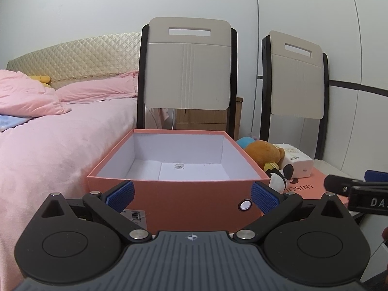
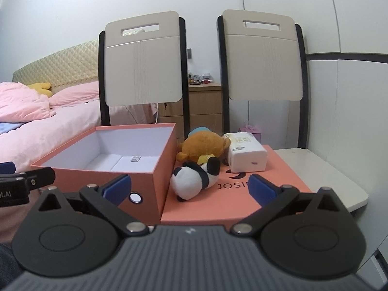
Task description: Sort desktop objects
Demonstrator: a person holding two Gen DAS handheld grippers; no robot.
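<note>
An open, salmon-coloured cardboard box (image 1: pixel 191 198) with a smooth white lining fills the middle of the left wrist view; a small printed sachet (image 1: pixel 179 166) lies on its floor and a round metal button (image 1: pixel 245 204) sits low on its front wall. In the right wrist view the box stands at centre left, with its flat, matching lid (image 2: pixel 242 206) just right of it, lettered in dark print. On the lid lie three soft things: a fuzzy black-and-white panda plush (image 2: pixel 194 180) on its side at centre frame, a rounded orange-brown plush bear (image 2: pixel 202 146) just behind it, and a blocky white tissue pack (image 2: pixel 246 155) in crinkled plastic to the right, touching the bear.

The left gripper (image 1: pixel 191 195), at the bottom of its frame, has its ribbed blue pads spread wide with nothing between them, in front of the box. The right gripper (image 2: pixel 189 188) is likewise spread wide and empty, short of the panda.

Behind stand two chair backs (image 2: pixel 143 65) of smooth beige panels in black frames, and a bed (image 1: pixel 60 133) with soft pink bedding and a quilted headboard at the left.
</note>
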